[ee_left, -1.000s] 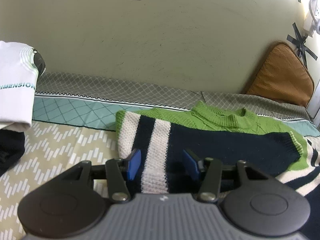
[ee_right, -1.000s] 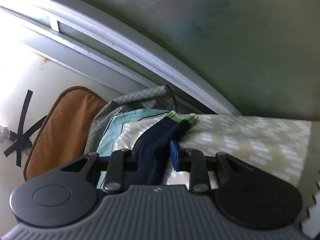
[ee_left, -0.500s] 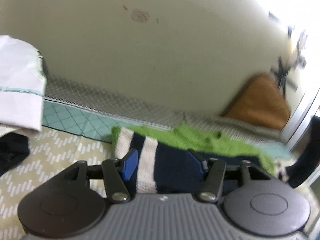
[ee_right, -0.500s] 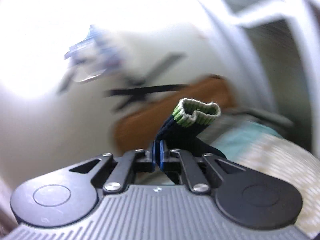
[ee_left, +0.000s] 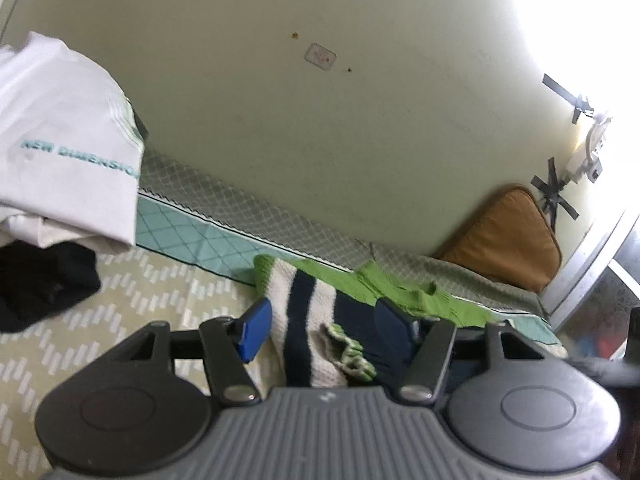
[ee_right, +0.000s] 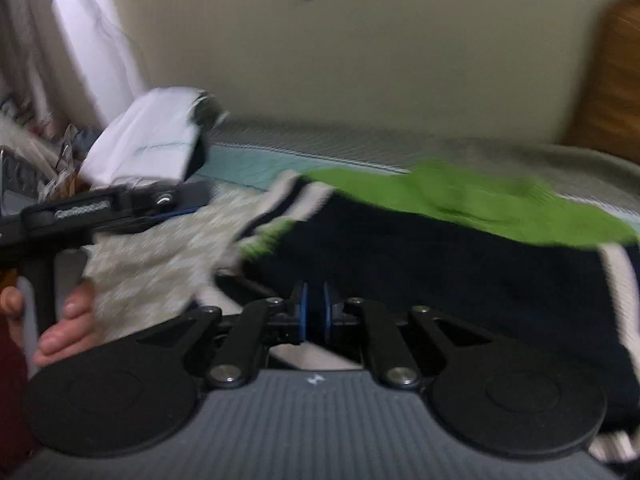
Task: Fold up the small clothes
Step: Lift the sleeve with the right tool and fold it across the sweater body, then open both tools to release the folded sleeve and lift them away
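A small knitted sweater [ee_left: 320, 312], green, navy and white striped, lies on the bed. Its navy sleeve with a green-white cuff [ee_left: 348, 350] lies folded across the body, between my left gripper's fingers. My left gripper [ee_left: 320, 326] is open and empty just above the sweater's left part. In the right wrist view the sweater [ee_right: 440, 240] fills the middle. My right gripper [ee_right: 314, 312] is shut on the navy sleeve fabric, low over the sweater. The cuff [ee_right: 268, 236] lies to the left of it. The view is blurred.
A pile of folded white clothes [ee_left: 60, 160] and a black garment [ee_left: 36, 288] sit at the left of the bed. An orange cushion [ee_left: 508, 240] leans on the wall at the right. The left gripper and a hand [ee_right: 60, 328] show in the right view.
My right gripper shut on the sleeve, lifted it and swung it left over the sweater's body. The cuff now lies between my left gripper's fingers. The left gripper tilted and stayed open.
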A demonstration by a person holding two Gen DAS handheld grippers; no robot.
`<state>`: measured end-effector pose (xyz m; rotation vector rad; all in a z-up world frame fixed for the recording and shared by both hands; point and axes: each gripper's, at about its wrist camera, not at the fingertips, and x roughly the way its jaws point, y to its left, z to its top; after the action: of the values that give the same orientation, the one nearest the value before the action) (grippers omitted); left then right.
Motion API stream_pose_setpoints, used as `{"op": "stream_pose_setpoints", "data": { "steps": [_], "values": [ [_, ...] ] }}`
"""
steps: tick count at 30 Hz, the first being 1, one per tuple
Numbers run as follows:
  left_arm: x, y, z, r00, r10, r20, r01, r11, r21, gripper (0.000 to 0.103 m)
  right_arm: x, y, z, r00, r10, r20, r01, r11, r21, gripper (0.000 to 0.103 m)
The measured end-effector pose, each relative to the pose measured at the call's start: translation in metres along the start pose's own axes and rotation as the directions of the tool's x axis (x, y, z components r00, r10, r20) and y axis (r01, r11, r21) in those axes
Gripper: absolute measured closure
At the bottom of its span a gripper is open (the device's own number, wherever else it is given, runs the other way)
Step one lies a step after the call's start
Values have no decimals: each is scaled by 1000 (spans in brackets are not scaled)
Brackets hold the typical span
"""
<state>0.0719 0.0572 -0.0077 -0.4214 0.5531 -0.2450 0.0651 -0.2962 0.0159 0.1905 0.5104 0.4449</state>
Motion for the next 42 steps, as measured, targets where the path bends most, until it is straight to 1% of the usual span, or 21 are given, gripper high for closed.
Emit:
{"op": "stream_pose_setpoints", "data": {
  "steps": [2,4,6,7,9,10,11,12,13,14,16,19,20,22,24,26,27,30,33,37,42],
  "values": [
    [6,-3,0,1000,-16,-13,16,1000,3,45,-37,-48,4,990,-72,118,50,982,183,89],
    [14,-10,-1,999,-24,-31,25,1000,15,45,-65,-85,3,963,-214,165,160,944,288,80],
    [20,-17,-3,998,-16,-52,18,1000,26,45,-75,-114,1,930,-337,146,270,897,350,72],
    [25,-20,-4,998,0,-65,2,1000,31,45,-78,-129,-3,924,-358,131,290,883,370,71],
    [34,-24,-7,996,20,-89,-17,999,40,49,-72,-150,-10,928,-361,90,298,865,403,66],
    [40,-26,-9,994,29,-107,-25,999,44,56,-68,-158,-14,936,-345,70,284,860,424,63],
    [43,-27,-11,992,34,-124,-28,998,47,79,-65,-165,-19,946,-321,53,266,856,443,60],
    [46,-29,-14,988,36,-148,-28,998,58,92,-58,-167,-23,952,-303,39,253,856,451,62],
    [48,-32,-18,986,56,-159,-44,996,81,96,-52,-165,-20,950,-310,38,263,859,439,69],
    [46,-35,-22,985,82,-149,-66,992,110,97,-42,-157,-16,940,-339,40,294,862,413,94],
    [44,-44,-31,981,137,-137,-109,975,195,97,-39,-153,-13,909,-414,56,362,848,388,93],
    [42,-55,-40,975,195,-109,-159,948,275,97,-34,-152,-14,889,-454,65,405,843,355,92],
    [43,-58,-42,972,213,-100,-174,938,300,95,-35,-150,-11,885,-462,63,417,844,337,87],
    [38,-61,-43,968,231,-97,-189,927,323,91,-44,-152,-10,892,-448,65,401,849,344,82],
    [28,-61,-41,967,235,-103,-190,926,326,83,-57,-160,-13,912,-401,88,344,863,370,81],
    [8,-58,-38,972,208,-109,-165,933,319,71,-73,-156,-22,933,-349,88,296,884,362,77],
    [-3,-56,-37,974,198,-112,-154,936,318,69,-83,-151,-29,942,-326,82,279,895,349,75],
    [-41,-49,-45,975,174,-136,-119,934,338,69,-109,-140,-55,962,-268,57,238,920,310,75],
    [-77,-46,-64,970,152,-191,-77,932,353,69,-132,-132,-86,978,-205,29,187,935,302,75],
    [-120,-45,-98,957,127,-262,-30,938,344,68,-162,-113,-131,986,-164,6,157,954,255,75],
    [-170,-51,-135,948,136,-288,-37,946,323,60,-198,-105,-179,994,-104,25,93,955,282,75]
  ]
}}
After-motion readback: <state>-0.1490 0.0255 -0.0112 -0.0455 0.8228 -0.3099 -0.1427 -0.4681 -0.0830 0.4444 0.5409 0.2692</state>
